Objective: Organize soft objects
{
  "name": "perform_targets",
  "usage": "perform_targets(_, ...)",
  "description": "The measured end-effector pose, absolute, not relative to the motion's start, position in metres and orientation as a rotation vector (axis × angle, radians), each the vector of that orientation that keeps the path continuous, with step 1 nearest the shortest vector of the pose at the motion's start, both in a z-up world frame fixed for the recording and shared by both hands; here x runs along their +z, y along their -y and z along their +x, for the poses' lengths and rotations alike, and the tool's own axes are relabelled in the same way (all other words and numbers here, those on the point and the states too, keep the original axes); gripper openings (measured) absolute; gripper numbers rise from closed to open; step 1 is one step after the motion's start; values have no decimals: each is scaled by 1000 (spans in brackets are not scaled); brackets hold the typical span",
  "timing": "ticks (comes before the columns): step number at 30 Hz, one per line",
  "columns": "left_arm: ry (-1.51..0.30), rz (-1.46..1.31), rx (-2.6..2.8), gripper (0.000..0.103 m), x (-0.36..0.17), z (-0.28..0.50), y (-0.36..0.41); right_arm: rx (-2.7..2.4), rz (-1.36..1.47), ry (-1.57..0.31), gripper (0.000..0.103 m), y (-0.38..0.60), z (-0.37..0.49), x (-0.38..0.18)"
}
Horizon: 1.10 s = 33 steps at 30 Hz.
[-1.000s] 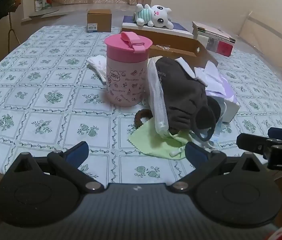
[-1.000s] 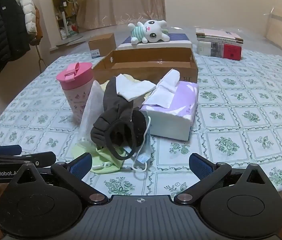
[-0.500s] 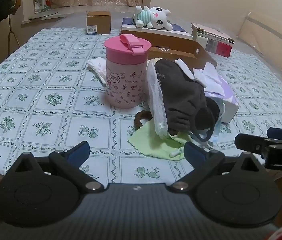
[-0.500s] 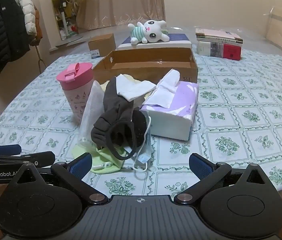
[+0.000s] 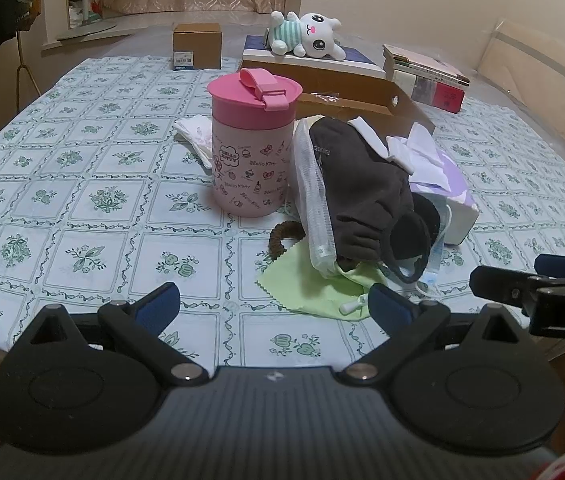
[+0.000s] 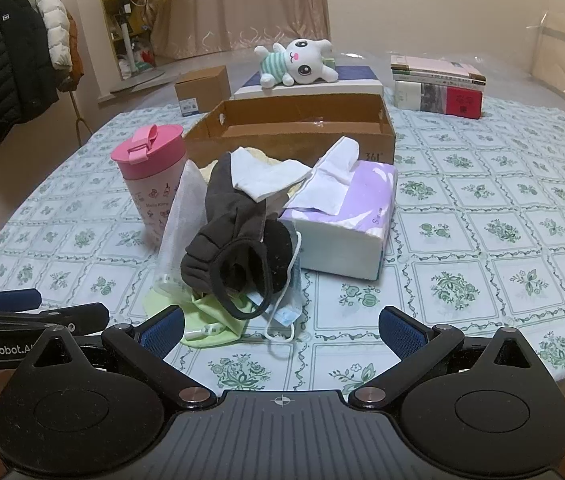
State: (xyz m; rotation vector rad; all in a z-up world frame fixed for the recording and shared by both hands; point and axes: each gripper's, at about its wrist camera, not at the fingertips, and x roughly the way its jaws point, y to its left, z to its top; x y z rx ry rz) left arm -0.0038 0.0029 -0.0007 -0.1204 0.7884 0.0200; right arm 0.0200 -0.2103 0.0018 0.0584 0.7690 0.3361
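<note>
Grippers, left (image 5: 273, 300) and right (image 6: 281, 326), both released, hovering just before glove (image 6: 226, 236); aiming low, pinching glove alone, avoiding mask (image 6: 284, 304) loops.

The glove (image 6: 226, 236) hides most of the green cloth (image 6: 206, 316) beneath. The left gripper (image 6: 14, 312) is cut off at the frame's edge.

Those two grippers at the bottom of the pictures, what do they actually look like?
The left gripper and right gripper look alike: matte black, ribbed bodies, two round discs, jointed black linkage arms with silver pins, and blue-padded fingers. Side-on, white lettering shows: "GenRobot.A" on the left, "DA" on the right.
</note>
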Motion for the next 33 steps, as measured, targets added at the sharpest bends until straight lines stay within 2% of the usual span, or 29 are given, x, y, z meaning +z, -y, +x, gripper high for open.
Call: perform_targets(33, -788, -120, 15, 99, 0, -3, -1, 336, 59, -771, 102, 210, 21, 2)
